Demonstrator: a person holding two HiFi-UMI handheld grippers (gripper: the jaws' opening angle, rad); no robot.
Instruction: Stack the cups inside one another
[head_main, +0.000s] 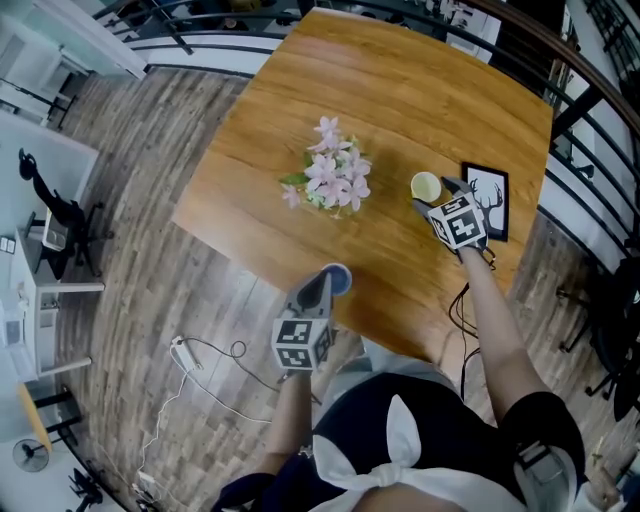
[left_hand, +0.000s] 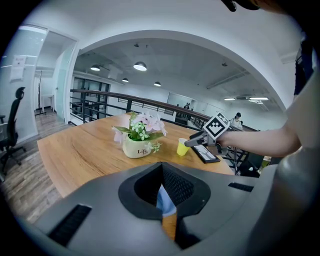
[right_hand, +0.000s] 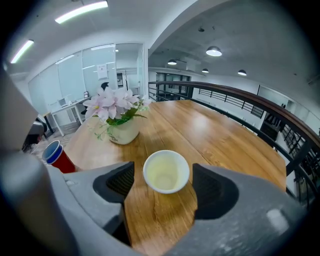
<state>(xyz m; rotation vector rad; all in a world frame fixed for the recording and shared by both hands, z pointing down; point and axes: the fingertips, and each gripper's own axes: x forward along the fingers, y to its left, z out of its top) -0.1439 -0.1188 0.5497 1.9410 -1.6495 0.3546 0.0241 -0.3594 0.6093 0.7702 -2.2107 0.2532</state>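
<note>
A pale yellow cup (right_hand: 166, 172) stands upright on the wooden table (right_hand: 220, 135). My right gripper (right_hand: 165, 181) is open around it, one jaw on each side, and neither pad touches it. The head view shows that cup (head_main: 425, 186) at the right gripper (head_main: 432, 196), beside the black frame. At the table's near edge my left gripper (head_main: 322, 287) is shut on the wall of a blue cup (head_main: 339, 277); a strip of light blue (left_hand: 164, 199) shows between its jaws. In the right gripper view the blue cup (right_hand: 51, 149) sits inside a red cup (right_hand: 63, 162).
A white pot of pink flowers (head_main: 330, 180) stands mid-table, between the two grippers. A black picture frame (head_main: 488, 200) lies flat just right of the yellow cup. The table edge runs close to the left gripper, and a white cable (head_main: 185, 352) lies on the floor below.
</note>
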